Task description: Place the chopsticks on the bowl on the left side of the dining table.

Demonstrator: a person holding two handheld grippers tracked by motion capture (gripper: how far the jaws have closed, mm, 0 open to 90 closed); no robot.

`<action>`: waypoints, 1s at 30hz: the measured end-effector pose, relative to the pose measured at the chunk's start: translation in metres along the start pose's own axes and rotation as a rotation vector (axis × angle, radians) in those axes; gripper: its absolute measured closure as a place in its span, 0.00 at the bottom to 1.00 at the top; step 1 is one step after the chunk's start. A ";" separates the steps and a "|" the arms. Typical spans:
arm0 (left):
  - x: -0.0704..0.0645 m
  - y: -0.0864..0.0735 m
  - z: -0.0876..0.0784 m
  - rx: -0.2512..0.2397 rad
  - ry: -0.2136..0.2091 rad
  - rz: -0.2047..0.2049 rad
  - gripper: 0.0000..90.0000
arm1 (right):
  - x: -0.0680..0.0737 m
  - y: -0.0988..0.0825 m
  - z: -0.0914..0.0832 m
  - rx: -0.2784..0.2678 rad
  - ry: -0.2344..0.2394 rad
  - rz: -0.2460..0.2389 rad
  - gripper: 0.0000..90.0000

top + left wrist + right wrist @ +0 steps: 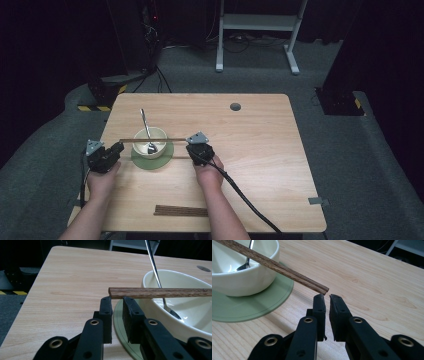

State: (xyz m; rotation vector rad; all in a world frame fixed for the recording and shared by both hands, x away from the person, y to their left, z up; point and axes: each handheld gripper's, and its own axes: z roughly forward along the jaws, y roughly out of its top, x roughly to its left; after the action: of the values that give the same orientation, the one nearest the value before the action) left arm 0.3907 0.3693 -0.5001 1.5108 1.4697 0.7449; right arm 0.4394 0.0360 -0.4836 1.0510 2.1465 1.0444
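High view: a cream ceramic bowl (150,141) sits on a round pale-green mat (165,159) at the left-centre of a light wooden table (260,150). Inside the bowl rests a metal spoon (146,131), scoop down in the bottom, handle leaning out over the far rim. A pair of dark wooden chopsticks (152,140) lies level across the bowl's rim, ends sticking out both sides. The left gripper (118,147) is at the chopsticks' left end, the right gripper (198,146) at the right end, a hand behind each. More dark wooden sticks (181,211) lie flat near the table's front edge, well apart from the bowl.

Left gripper view: the black jaws stand nearly together w/ a narrow gap; the chopsticks' (160,293) blunt end lies just over the tips, and contact can't be told. Bowl (185,315) at right on the mat (122,332), spoon (160,282) handle rising steeply from its inside.

Right gripper view: jaws almost pressed together, nothing between them; the chopsticks' (277,266) end is just above the left tip, apart from the pads. Bowl (244,277) at upper left on the mat (257,307), spoon (245,263) scoop inside.
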 end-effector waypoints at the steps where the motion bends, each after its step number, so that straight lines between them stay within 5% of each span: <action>1: 0.000 0.000 0.000 -0.002 -0.001 0.002 0.86 | 0.001 0.000 0.000 0.002 0.000 0.002 0.92; 24: 0.001 0.001 0.000 -0.008 0.007 -0.010 0.86 | 0.002 -0.001 0.002 -0.010 -0.002 -0.017 0.94; 30: 0.002 0.001 -0.001 -0.008 0.010 -0.012 0.81 | 0.003 -0.002 0.000 -0.009 -0.004 -0.008 0.80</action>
State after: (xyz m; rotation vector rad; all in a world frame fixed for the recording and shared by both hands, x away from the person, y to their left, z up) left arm 0.3902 0.3717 -0.4991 1.4934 1.4804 0.7511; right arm 0.4367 0.0374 -0.4851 1.0387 2.1397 1.0467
